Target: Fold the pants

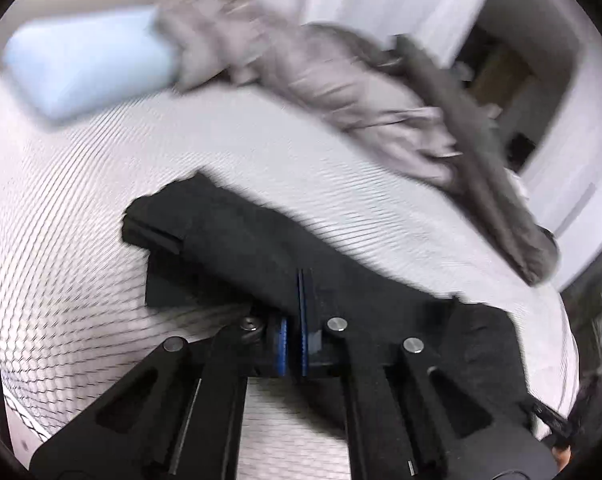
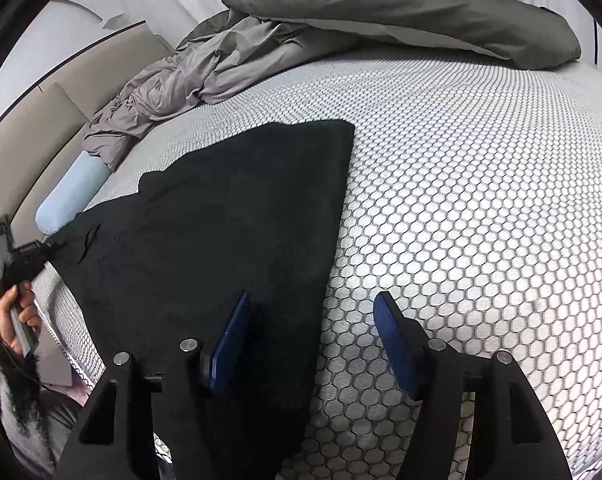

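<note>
1. The left claw point(image 1: 295, 344), pressed together on an edge of the black pants point(image 2: 229, 216), may lose the fabric if jerked.
2. The right claw point(image 2: 313, 320) hangs spread over the pants' edge on the bed point(image 2: 481, 200); the unheld side could bunch.

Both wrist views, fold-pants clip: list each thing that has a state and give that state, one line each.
Black pants: spread flat on the mattress, not fully folded.
Left gripper: jaws shut, black fabric around them; whether it is pinched cannot be told.
Right gripper: jaws open, nothing between the pads, over the pants' right edge.
Grey duvet: bunched at the far side.
Light blue pillow: lying by the headboard.
Mattress: bare, honeycomb cover showing.
</note>
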`<state>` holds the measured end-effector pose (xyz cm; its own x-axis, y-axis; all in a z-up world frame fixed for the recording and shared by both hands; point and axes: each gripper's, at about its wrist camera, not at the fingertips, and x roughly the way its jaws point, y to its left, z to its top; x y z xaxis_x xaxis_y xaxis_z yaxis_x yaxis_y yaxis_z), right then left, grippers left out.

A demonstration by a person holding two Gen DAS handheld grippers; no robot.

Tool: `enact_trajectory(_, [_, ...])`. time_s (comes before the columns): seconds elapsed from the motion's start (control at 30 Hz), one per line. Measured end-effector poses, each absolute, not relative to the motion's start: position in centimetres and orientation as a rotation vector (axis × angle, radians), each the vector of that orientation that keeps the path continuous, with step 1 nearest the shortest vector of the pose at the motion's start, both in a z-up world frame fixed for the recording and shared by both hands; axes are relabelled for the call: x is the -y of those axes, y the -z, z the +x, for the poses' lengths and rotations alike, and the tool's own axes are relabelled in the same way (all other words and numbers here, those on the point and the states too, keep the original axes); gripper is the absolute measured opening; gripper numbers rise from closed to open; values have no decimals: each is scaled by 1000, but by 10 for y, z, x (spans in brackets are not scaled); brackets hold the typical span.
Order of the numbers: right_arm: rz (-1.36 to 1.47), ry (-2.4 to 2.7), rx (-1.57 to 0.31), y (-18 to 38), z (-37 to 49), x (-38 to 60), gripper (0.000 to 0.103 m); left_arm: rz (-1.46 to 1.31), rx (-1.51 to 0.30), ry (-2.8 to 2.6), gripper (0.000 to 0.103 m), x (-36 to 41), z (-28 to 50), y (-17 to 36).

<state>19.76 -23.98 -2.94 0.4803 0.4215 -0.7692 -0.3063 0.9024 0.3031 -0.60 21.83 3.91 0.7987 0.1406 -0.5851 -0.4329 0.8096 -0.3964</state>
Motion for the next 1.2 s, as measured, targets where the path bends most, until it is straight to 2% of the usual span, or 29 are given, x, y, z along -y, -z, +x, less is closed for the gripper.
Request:
enact_trajectory(0.1, [143,-429,-962,24,199,244,65,-445,-520,-225,2,-157,12,-75])
enact_trajectory(0.17, [156,-431,-948,18,196,248,65,-365,-509,-89,2,-90,32,-96])
enact_trajectory(0.27, [153,-433,-924,13,193,254,67,-264,-570,103,4,1,59,-99])
enact_trajectory(0.33, [155,-423,-920,13,190,262,68,-174,-702,288,35,68,80,-71])
enact_trajectory(0.37, [156,-417,-922,14,189,265,68,-141,-784,381,62,92,88,-52])
enact_trajectory(0.4, [155,-405,-927,15,188,270,68,-103,-895,446,65,118,95,-21])
enact_trajectory(0.47, [154,-383,-935,20,186,279,68,-34,-1022,402,63,138,97,17])
enact_trajectory(0.53, [157,-364,-945,24,185,289,68,16,-984,426,63,142,85,16])
enact_trajectory(0.63, [170,-355,-941,25,182,300,68,-25,-894,529,64,127,59,-14])
enact_trajectory(0.83, [236,-475,-877,2,173,289,68,-157,-756,422,69,48,38,-39])
enact_trajectory(0.97, [353,-660,-902,0,179,265,64,-230,-787,188,69,-15,73,-15])
enact_trajectory(1.03, [391,-704,-981,12,188,250,61,-277,-819,113,69,-39,82,0])
enact_trajectory(1.2, [397,-653,-1104,37,201,236,60,-338,-923,68,70,-83,90,45])
